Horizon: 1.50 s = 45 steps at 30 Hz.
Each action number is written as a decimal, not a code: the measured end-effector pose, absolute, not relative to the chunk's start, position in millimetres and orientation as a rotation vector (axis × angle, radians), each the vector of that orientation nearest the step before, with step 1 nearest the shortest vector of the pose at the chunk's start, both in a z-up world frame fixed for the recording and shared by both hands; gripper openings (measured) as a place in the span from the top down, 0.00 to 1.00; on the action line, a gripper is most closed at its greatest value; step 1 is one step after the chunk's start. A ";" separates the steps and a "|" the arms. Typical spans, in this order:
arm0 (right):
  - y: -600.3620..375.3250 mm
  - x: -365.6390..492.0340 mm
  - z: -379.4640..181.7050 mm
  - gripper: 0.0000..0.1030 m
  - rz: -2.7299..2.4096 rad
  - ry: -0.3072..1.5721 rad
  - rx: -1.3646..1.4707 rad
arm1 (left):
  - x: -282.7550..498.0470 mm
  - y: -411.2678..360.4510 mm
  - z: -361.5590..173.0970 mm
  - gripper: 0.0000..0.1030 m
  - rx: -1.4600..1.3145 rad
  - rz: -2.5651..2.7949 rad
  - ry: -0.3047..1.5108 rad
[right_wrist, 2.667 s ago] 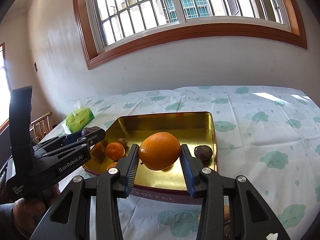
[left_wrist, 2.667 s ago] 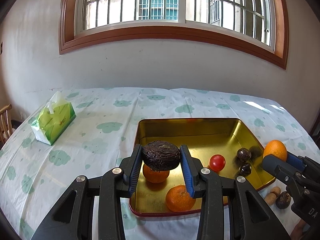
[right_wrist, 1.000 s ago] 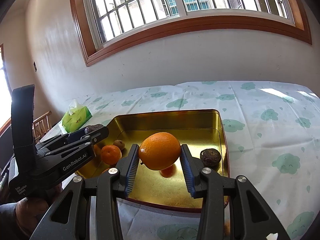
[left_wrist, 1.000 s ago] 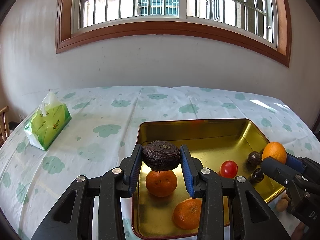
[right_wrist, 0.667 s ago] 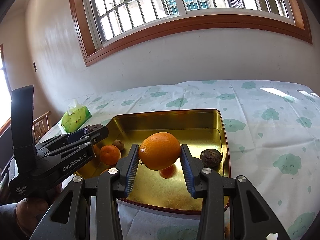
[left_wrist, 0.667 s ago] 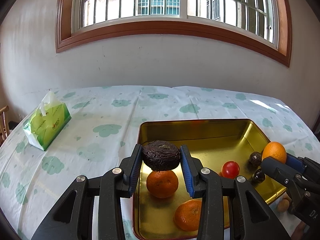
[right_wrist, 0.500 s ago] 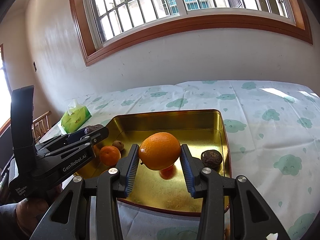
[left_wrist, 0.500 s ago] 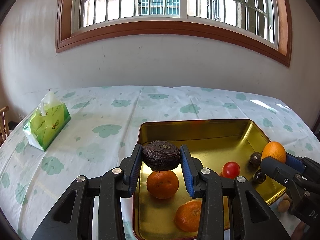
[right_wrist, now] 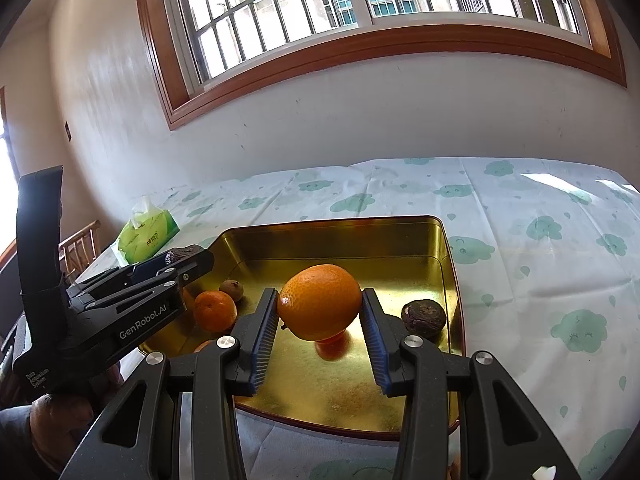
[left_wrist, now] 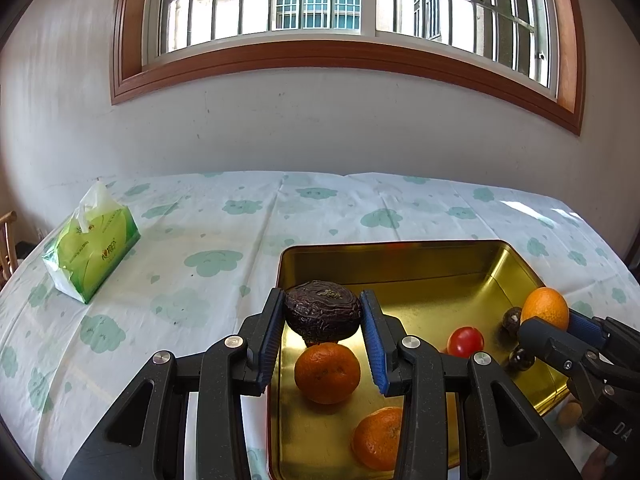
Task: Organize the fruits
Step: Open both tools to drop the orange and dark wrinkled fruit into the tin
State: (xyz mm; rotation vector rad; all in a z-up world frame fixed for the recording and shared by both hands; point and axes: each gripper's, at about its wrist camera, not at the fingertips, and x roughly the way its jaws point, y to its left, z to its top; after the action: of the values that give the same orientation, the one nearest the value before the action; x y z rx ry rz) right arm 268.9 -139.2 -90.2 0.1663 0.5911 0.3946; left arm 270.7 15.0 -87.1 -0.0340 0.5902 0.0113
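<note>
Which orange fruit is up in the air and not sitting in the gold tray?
The big orange, pinched in the right gripper above the gold tray. The two smaller mandarins rest on the tray floor, untouched.

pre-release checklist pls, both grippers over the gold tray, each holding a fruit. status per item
1. Left gripper grip on the dark wrinkled fruit: pinched between both pads, ok.
2. Right gripper grip on the large orange: held level between both pads, ok.
3. Both fruits above the gold tray, inside its rim: ok.
4. Drop spot under the dark wrinkled fruit: a mandarin sits right below it, not ok; shift first.
5. Drop spot under the large orange: the red tomato lies beneath, not ok.
6. Height of either fruit above the tray floor: cannot tell.
</note>
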 end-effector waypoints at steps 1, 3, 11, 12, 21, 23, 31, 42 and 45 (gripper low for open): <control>-139.6 269.5 -90.9 0.62 0.394 0.593 0.167 | 271.0 15.1 -87.3 0.63 -0.034 0.011 0.590; -139.7 270.2 -92.3 0.62 0.393 0.596 0.168 | 270.9 15.2 -87.2 0.63 -0.034 0.011 0.591; -139.8 272.1 -95.3 0.62 0.395 0.600 0.168 | 276.8 16.7 -91.3 0.63 -0.035 0.012 0.594; -139.7 272.8 -96.2 0.62 0.394 0.601 0.169 | 278.0 16.6 -92.3 0.63 -0.036 0.011 0.595; -139.9 276.0 -99.9 0.62 0.395 0.606 0.171 | 282.7 17.4 -97.2 0.63 -0.042 0.010 0.599; -139.7 276.6 -100.0 0.62 0.394 0.608 0.171 | 283.5 17.7 -98.3 0.63 -0.042 0.011 0.599; -137.9 278.8 -99.2 0.59 0.401 0.595 0.181 | 285.6 20.7 -101.9 0.62 -0.052 0.017 0.597; -144.0 277.9 -90.8 0.40 0.403 0.567 0.221 | 277.5 21.7 -95.3 0.25 -0.057 0.031 0.528; -148.4 273.1 -84.1 0.40 0.403 0.553 0.220 | 277.8 21.2 -95.0 0.24 -0.053 0.034 0.527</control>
State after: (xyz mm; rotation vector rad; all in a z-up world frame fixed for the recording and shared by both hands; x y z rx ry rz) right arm 273.1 -148.4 -84.1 0.2204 0.5533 0.4029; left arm 277.8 21.2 -95.0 -0.0534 0.5271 0.0342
